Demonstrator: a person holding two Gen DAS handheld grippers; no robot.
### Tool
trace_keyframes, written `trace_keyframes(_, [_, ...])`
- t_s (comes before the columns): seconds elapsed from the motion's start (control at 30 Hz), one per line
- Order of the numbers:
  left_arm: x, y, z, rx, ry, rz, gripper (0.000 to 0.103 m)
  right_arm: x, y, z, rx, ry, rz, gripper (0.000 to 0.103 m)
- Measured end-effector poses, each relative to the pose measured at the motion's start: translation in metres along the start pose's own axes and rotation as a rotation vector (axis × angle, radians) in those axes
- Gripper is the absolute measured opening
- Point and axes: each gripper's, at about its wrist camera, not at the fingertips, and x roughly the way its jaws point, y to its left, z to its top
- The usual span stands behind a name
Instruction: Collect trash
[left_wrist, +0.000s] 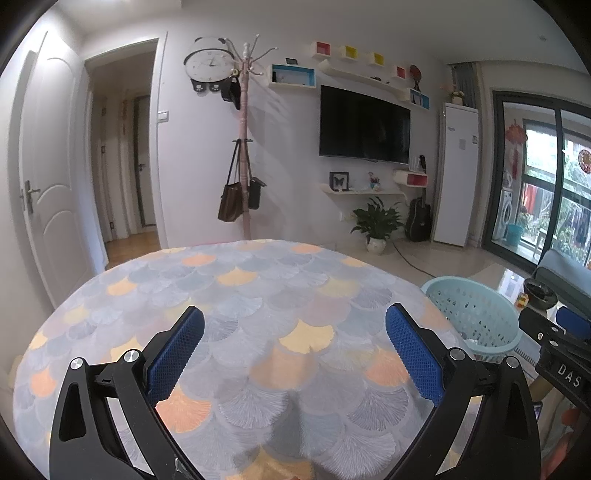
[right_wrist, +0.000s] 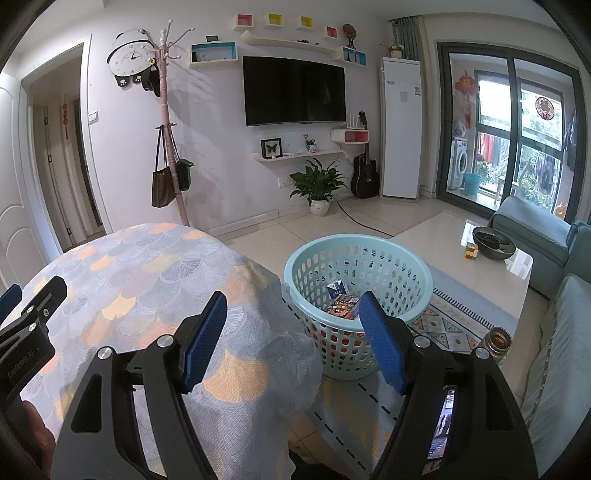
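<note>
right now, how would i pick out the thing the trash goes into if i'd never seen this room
Find the round table under its fan-patterned cloth, then look at the floor just off its right edge. There, on a patterned rug, stands a pale turquoise plastic basket with a few packets lying in it. It is the only container on the floor with walls full of holes.

Left gripper: black angular arms, silver round screws, blue mesh-textured pads. Right gripper looks the same; its body carries white "DAS" lettering at the right edge of the left view.
</note>
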Motion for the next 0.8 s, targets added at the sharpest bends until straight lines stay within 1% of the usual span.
trace_keyframes(0.4, [0.000,0.000,0.001,-0.006,-0.004,0.007,0.095,-0.001,0.000,0.000,-0.004,-0.004,-0.001,0.070])
trace_keyframes(0.5, [0.000,0.004,0.006,-0.018,-0.004,0.040,0.095,-0.001,0.001,-0.001,-0.008,0.002,-0.012,0.070])
trace_keyframes(0.73, [-0.019,0.011,0.016,-0.003,-0.004,0.066,0.095,-0.009,0.005,-0.002,-0.009,0.005,-0.015,0.070])
trace_keyframes(0.8, [-0.025,0.014,0.017,-0.007,-0.003,0.054,0.095,-0.012,0.007,-0.002,-0.014,0.001,-0.015,0.070])
